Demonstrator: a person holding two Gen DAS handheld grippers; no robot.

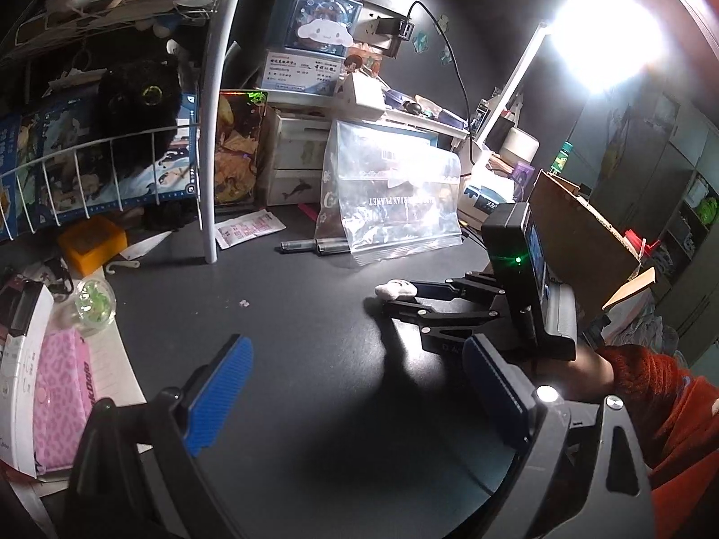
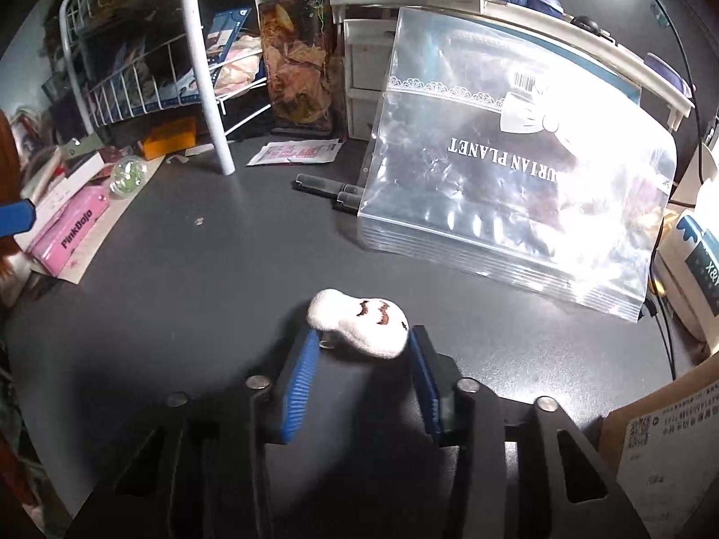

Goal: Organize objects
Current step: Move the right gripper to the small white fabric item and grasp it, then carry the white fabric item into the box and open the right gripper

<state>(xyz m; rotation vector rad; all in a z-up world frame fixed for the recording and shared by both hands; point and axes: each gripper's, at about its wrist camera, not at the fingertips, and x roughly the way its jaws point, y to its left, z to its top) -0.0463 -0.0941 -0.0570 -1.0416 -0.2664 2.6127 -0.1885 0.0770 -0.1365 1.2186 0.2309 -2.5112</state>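
A small white plush toy point(image 2: 359, 321) with a stitched brown face lies on the dark desk point(image 2: 202, 292). My right gripper point(image 2: 364, 337) has its blue pads point(image 2: 301, 382) against both sides of the toy, so the fingertips pinch it low over the desk. The left wrist view shows the same toy point(image 1: 395, 288) at the tips of the right gripper point(image 1: 397, 298), held by a hand in an orange sleeve point(image 1: 674, 404). My left gripper point(image 1: 357, 343) stands wide open above bare desk, nearer than the toy, with nothing between its pads.
A stack of clear zip bags point(image 2: 517, 179) leans behind the toy, with two black pens point(image 2: 323, 188) at its left edge. A white wire rack point(image 2: 135, 85), a pink case point(image 2: 72, 229) and a glass ball point(image 2: 128, 173) crowd the left. A cardboard box point(image 1: 584, 224) stands at the right.
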